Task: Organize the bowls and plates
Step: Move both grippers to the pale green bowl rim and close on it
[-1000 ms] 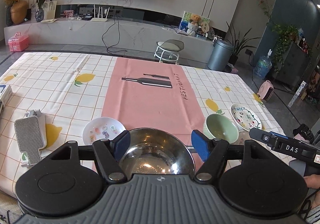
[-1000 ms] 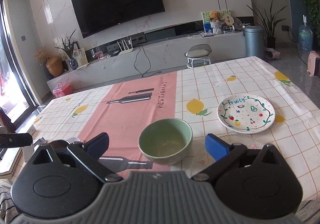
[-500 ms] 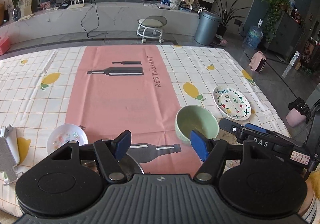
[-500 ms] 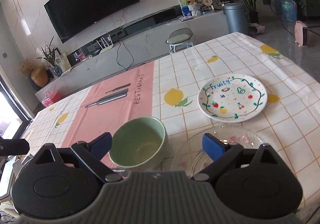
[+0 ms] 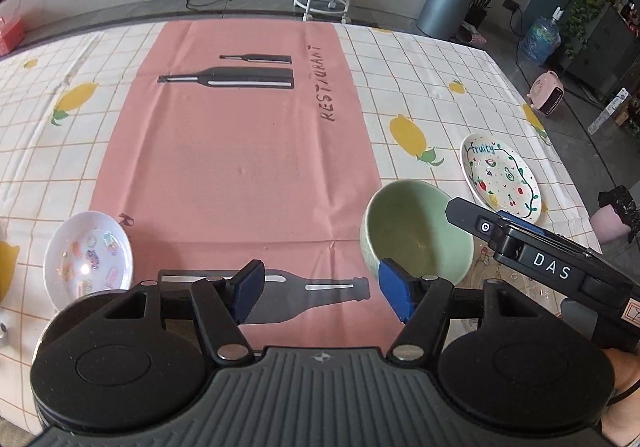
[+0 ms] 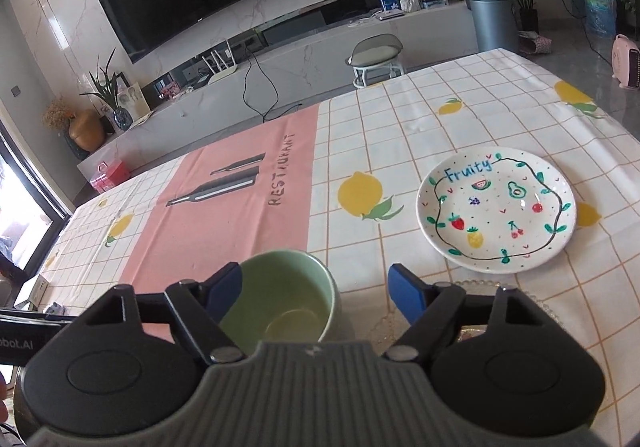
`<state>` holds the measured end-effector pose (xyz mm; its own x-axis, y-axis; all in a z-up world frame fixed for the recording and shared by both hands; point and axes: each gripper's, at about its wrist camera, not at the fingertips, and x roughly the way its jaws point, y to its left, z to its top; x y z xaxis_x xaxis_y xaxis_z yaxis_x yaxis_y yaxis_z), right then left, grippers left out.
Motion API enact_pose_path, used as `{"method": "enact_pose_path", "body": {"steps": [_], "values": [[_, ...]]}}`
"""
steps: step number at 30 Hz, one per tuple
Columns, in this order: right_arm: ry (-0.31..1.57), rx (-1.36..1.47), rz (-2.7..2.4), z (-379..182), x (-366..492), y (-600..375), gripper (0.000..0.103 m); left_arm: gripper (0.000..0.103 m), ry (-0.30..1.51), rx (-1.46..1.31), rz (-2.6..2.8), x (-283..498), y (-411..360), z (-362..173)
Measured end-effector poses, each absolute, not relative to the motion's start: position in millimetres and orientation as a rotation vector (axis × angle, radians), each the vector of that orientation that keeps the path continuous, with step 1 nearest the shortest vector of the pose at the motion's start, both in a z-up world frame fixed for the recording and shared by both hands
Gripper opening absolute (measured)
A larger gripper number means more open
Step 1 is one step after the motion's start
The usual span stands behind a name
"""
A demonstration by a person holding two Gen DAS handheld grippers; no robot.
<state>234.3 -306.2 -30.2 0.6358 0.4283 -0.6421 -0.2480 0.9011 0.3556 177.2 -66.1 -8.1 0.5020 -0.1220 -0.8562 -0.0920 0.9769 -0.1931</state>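
A green bowl (image 5: 416, 235) stands on the tablecloth near the front right; it also shows in the right wrist view (image 6: 288, 299). A white "Fruity" plate (image 5: 500, 179) lies right of it, also in the right wrist view (image 6: 496, 207). A small white dish (image 5: 86, 255) with coloured prints lies at the front left. A clear glass plate (image 6: 516, 311) sits partly hidden under my right gripper. My left gripper (image 5: 320, 295) is open and empty above the pink runner. My right gripper (image 6: 316, 291) is open, its jaws on either side of the green bowl's right part.
The table wears a checked lemon cloth with a pink runner (image 5: 240, 151). The right gripper's black body (image 5: 552, 267) reaches in at the left wrist view's right side. Beyond the table stand a stool (image 6: 376, 55) and a bin (image 6: 492, 19).
The left gripper has risen and shifted right; the steel bowl that lay between its fingers has dropped out of sight. The right gripper has moved forward and lower over the green bowl.
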Motion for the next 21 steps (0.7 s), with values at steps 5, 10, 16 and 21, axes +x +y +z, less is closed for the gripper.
{"method": "enact_pose_path", "body": {"steps": [5, 10, 16, 21], "values": [[0.850, 0.262, 0.400, -38, 242, -306, 0.067, 0.076, 1.077, -0.253, -0.018, 190, -71, -17], [0.907, 0.279, 0.410, -46, 246, -309, 0.053, 0.076, 1.081, -0.238, -0.015, 198, -78, -20], [0.970, 0.292, 0.414, -55, 250, -307, 0.038, 0.076, 1.122, -0.271, -0.037, 205, -82, -32], [0.993, 0.268, 0.417, -59, 252, -304, 0.035, 0.076, 1.129, -0.258, -0.072, 210, -89, -42]]}}
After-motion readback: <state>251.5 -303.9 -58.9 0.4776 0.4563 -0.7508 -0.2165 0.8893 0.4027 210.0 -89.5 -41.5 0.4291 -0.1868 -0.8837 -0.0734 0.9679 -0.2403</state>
